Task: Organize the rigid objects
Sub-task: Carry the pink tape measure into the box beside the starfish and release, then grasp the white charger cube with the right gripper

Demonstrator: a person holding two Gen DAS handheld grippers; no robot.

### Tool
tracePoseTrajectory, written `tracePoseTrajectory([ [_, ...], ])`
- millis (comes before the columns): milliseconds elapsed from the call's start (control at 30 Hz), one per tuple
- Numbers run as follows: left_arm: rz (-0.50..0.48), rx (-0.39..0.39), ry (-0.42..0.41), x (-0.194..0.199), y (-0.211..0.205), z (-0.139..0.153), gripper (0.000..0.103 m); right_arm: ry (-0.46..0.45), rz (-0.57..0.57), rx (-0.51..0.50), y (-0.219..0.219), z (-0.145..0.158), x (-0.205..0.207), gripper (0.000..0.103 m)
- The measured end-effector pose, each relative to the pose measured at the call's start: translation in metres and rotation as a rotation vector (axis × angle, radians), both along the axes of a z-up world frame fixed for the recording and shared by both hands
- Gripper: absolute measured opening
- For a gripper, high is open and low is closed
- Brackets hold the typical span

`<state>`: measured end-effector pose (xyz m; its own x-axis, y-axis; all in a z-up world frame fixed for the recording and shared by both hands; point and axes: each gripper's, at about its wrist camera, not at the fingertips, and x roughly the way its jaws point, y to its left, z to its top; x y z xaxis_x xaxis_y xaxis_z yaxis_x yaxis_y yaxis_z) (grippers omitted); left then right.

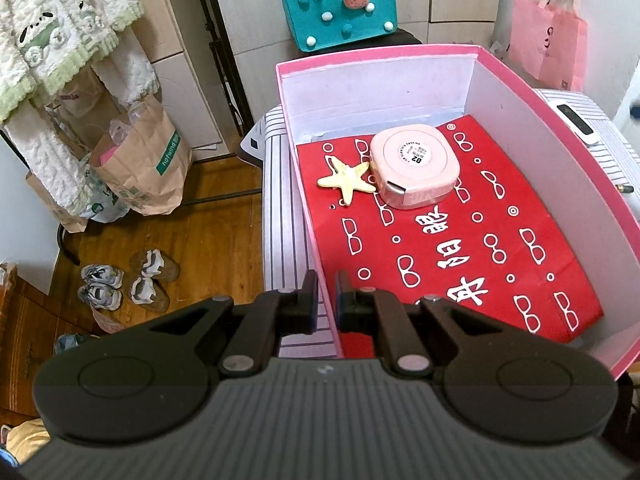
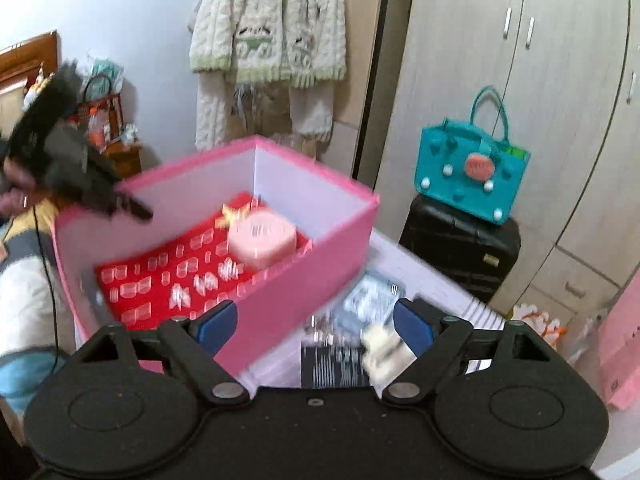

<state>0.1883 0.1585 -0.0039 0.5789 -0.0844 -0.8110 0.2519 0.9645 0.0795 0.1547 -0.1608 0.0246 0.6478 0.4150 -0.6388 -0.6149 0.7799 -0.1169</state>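
A pink box [image 1: 532, 96] with white inner walls stands on a striped surface [image 1: 280, 208]. Inside lie a red printed sheet [image 1: 460, 248], a pink rounded case [image 1: 414, 164] and a cream starfish [image 1: 346, 180]. My left gripper [image 1: 326, 300] is shut on the box's near left wall. In the right wrist view the box [image 2: 300, 276] is left of centre, with the left gripper [image 2: 132, 208] on its rim. My right gripper [image 2: 316, 324] is open and empty, over a small cream object [image 2: 384, 346] beside the box. That view is blurred.
A teal felt bag [image 1: 340, 4] sits on a black suitcase [image 2: 460, 252] behind the box. A pink paper bag [image 1: 548, 44] hangs at the right. A white remote [image 1: 576, 122] lies on the striped surface. Paper bags [image 1: 144, 168] and shoes [image 1: 128, 284] stand on the wooden floor at left.
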Motion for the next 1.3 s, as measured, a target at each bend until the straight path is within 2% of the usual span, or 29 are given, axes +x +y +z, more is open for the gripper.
tracePoseTrajectory([
  [367,0.031,-0.016,-0.015,-0.003,0.002,-0.001,0.006,0.128,-0.022,-0.036,-0.031,-0.064,-0.007,0.080],
  [467,0.041,-0.019,-0.010,-0.003,0.002,-0.001,0.006,0.135,-0.031,-0.042,-0.036,-0.072,-0.007,0.074],
  [633,0.056,-0.020,-0.007,-0.004,0.001,-0.002,0.006,0.181,-0.067,0.004,-0.049,-0.079,0.007,0.057],
  [867,0.066,-0.016,0.001,-0.003,0.000,-0.002,0.005,0.239,-0.050,0.014,-0.056,-0.087,0.021,0.058],
  [1033,0.064,-0.010,0.016,-0.002,-0.001,-0.001,0.005,0.248,-0.049,-0.005,-0.053,-0.094,0.029,0.058],
  [1100,0.062,-0.012,0.020,-0.002,-0.001,-0.001,0.006,0.227,-0.050,-0.017,-0.051,-0.096,0.028,0.053],
  [1300,0.053,-0.007,0.025,-0.005,-0.001,0.001,0.006,0.206,-0.104,-0.018,-0.050,-0.087,0.024,0.049],
])
